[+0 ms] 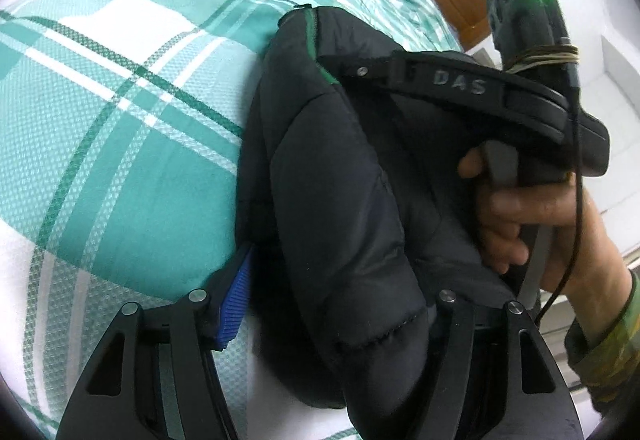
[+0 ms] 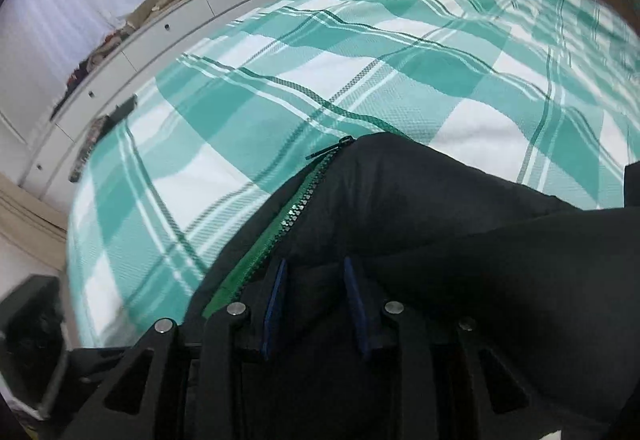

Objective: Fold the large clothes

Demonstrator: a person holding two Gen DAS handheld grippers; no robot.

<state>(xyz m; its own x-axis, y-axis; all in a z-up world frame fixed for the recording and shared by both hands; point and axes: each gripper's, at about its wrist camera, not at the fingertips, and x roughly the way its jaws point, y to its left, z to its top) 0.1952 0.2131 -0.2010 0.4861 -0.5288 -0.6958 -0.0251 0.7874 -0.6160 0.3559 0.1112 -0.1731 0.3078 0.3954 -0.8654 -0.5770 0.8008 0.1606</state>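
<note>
Here both claws grasp the dark jacket (image 1: 344,200) on the plaid bedspread (image 1: 120,120).

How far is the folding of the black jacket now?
Already bundled: the black jacket lies doubled over on the plaid bedcover. In hand: right gripper pinches its fabric beside the green zipper; left gripper straddles a thick fold. Left: flattening it into a tidy fold.
</note>
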